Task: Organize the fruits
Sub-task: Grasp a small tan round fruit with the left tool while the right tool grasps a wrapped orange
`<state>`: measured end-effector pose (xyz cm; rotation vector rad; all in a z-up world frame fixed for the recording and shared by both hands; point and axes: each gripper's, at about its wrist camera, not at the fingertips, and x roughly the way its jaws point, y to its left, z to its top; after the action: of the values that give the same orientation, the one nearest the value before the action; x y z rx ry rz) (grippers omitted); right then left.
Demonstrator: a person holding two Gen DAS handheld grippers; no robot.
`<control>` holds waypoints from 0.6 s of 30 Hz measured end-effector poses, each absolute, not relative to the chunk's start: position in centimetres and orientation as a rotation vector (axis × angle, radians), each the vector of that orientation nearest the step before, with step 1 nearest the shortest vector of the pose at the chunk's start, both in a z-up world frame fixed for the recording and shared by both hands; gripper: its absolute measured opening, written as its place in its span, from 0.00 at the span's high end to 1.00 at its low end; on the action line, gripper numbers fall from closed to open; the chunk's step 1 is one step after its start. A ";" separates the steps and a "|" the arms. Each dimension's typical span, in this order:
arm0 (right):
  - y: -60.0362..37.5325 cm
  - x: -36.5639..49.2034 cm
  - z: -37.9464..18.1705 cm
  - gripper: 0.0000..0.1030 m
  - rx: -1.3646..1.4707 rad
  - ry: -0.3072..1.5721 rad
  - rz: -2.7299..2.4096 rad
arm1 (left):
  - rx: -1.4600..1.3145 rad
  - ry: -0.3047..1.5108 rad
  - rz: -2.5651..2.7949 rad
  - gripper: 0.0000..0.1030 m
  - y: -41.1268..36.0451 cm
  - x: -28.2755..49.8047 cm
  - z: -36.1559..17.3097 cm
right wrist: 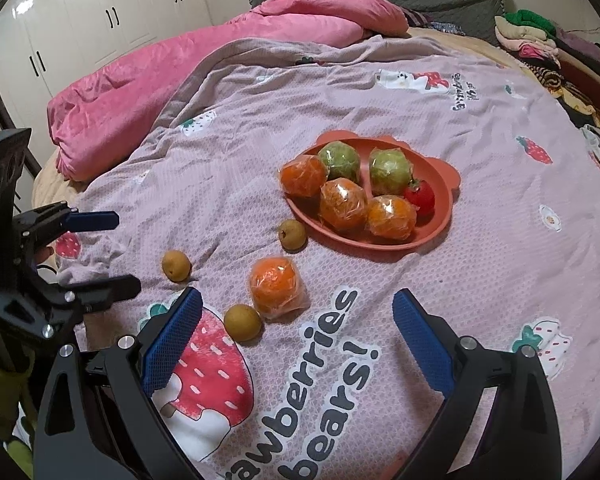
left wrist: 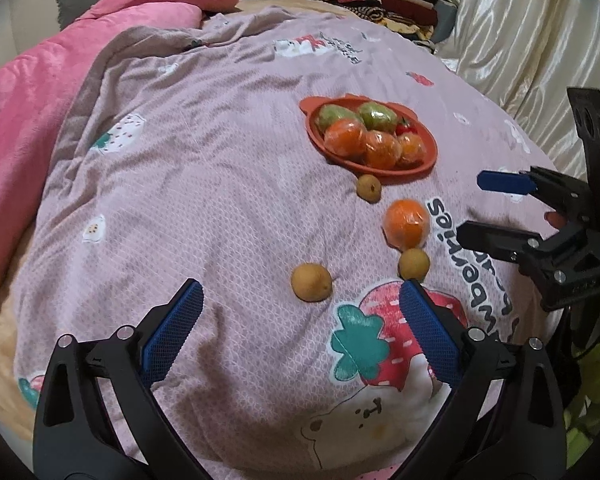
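Four loose fruits on the bed from my left wrist cam: one plastic-wrapped orange [left wrist: 406, 223] and three small brown longan-looking fruits, one [left wrist: 369, 187] just below the plate, one [left wrist: 414, 263] touching the orange's near side, one [left wrist: 312, 282] sitting apart just ahead of my left gripper [left wrist: 300, 304]. That gripper is spread wide with nothing between its blue pads [left wrist: 175, 330]. The orange divided plate [left wrist: 427, 162] already holds three wrapped oranges, two wrapped green fruits and a red one at the far edge. My right gripper [left wrist: 470, 206] pokes in from the right, jaws apart, nothing in them.

Right wrist cam, same scene from the other side: right gripper [right wrist: 298, 308] gaping over the quilt [right wrist: 480, 260] with the "strawberries bears!" print, holding nothing. The loose orange [right wrist: 275, 285] lies just ahead of it, a longan [right wrist: 243, 322] beside its left finger. The other two longans [right wrist: 176, 265] [right wrist: 292, 234] lie further off, the latter beside the plate [right wrist: 452, 174]. Left gripper [right wrist: 128, 250] shows at the left edge, spread.
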<state>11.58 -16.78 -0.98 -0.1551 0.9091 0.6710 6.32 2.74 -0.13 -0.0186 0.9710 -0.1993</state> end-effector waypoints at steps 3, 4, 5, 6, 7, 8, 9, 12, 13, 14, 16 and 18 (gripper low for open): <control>-16.6 11.8 -1.3 0.08 -0.159 0.917 0.674 | -0.016 0.979 -0.218 0.22 2.4 6.4 -0.6; -16.5 11.8 -1.3 0.08 -0.160 0.920 0.674 | -0.014 0.981 -0.227 0.26 2.3 6.5 -0.7; -16.4 11.9 -1.5 0.08 -0.161 0.924 0.678 | -0.013 0.982 -0.232 0.29 2.2 6.6 -0.8; -16.3 11.9 -1.5 0.10 -0.163 0.926 0.681 | -0.014 0.983 -0.239 0.31 2.2 6.6 -0.9; -16.3 11.9 -1.6 0.15 -0.165 0.927 0.683 | -0.015 0.984 -0.242 0.32 2.1 6.7 -1.0; -16.1 12.0 -1.7 0.18 -0.168 0.932 0.690 | -0.015 0.986 -0.246 0.34 2.1 6.7 -1.1; -16.0 12.0 -1.8 0.20 -0.170 0.937 0.693 | -0.015 0.987 -0.250 0.35 2.0 6.8 -1.1; -15.5 12.2 -2.1 0.25 -0.178 0.946 0.704 | -0.019 0.990 -0.257 0.38 2.0 7.0 -1.3; -15.3 12.2 -2.2 0.27 -0.181 0.950 0.710 | -0.022 0.992 -0.259 0.39 2.0 7.0 -1.4; -15.1 12.2 -2.4 0.28 -0.186 0.957 0.715 | -0.024 0.994 -0.260 0.41 2.0 7.1 -1.5; -14.7 12.3 -2.6 0.39 -0.194 0.963 0.725 | -0.029 0.998 -0.265 0.44 2.0 7.2 -1.7; -14.2 12.4 -2.9 0.43 -0.198 0.975 0.731 | -0.031 1.002 -0.268 0.46 2.0 7.3 -1.8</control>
<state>12.41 -14.25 -2.90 -0.1985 0.9749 0.7308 7.33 2.03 -1.82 -0.0310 1.0017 -0.2682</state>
